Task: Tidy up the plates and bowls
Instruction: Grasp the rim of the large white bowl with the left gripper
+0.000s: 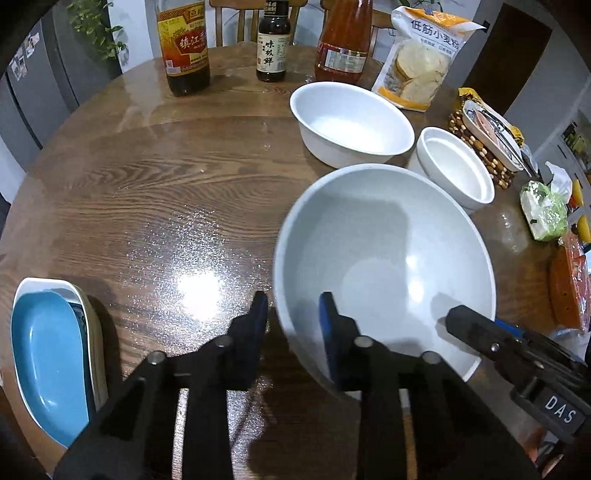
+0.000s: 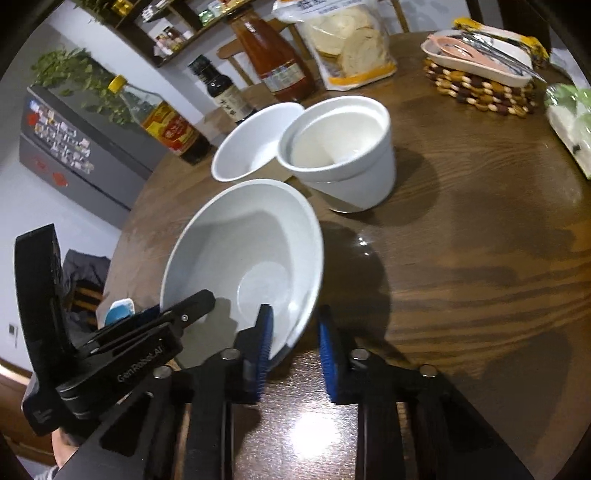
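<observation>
Both tools straddle the big bowl's [image 1: 384,266] rim, left tool [image 1: 293,314] and right tool [image 2: 295,325] gaping, not pinching yet, probably to steady it on the surface [image 1: 147,184] near the smaller bowls [image 1: 351,122].

Round wooden table [image 1: 155,177] with a glossy top, and there's a bright glare [image 1: 199,288] from an overhead light around 6 o'clock in the left view. Grey fridge [image 2: 70,147] covered in magnets sits at 9 o'clock in the right view, green plant [image 2: 70,77] on top of it. Wall shelf [image 2: 162,33] crammed with jars up at 11. Wooden chair [image 1: 236,22] backs at 12 behind the table. Walls are pale.
</observation>
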Demonstrator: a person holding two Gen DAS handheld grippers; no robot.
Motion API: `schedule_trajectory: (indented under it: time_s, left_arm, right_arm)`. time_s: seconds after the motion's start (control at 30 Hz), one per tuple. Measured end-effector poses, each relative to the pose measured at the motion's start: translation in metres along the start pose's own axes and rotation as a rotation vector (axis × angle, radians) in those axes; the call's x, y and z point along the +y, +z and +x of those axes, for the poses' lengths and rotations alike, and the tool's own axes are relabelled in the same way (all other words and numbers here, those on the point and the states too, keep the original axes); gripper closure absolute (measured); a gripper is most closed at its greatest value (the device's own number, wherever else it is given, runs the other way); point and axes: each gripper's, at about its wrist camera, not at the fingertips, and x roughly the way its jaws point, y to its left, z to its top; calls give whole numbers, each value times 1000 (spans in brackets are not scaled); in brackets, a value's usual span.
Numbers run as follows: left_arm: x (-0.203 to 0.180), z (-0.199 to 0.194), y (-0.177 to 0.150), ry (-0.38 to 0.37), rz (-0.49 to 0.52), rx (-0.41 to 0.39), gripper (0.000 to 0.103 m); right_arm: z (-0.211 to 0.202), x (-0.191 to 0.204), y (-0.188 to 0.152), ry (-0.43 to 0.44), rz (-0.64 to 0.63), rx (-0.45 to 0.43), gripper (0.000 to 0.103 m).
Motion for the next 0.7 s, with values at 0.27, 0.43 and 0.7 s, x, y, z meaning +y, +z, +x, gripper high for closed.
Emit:
schedule_trajectory:
  time_s: [0.27,0.43,0.7]
  left_arm:
    - [10,-10,-7,18,-4,-14,85]
    - [26,-27,-14,51,-22,-42,85]
    - [53,-36,-28,84,-71,-29,85]
  right_arm:
    - [1,17,-2,28,-27,24,80]
    - [1,38,-8,48,-72,35,80]
    - [17,64,-17,56,-119,76,80]
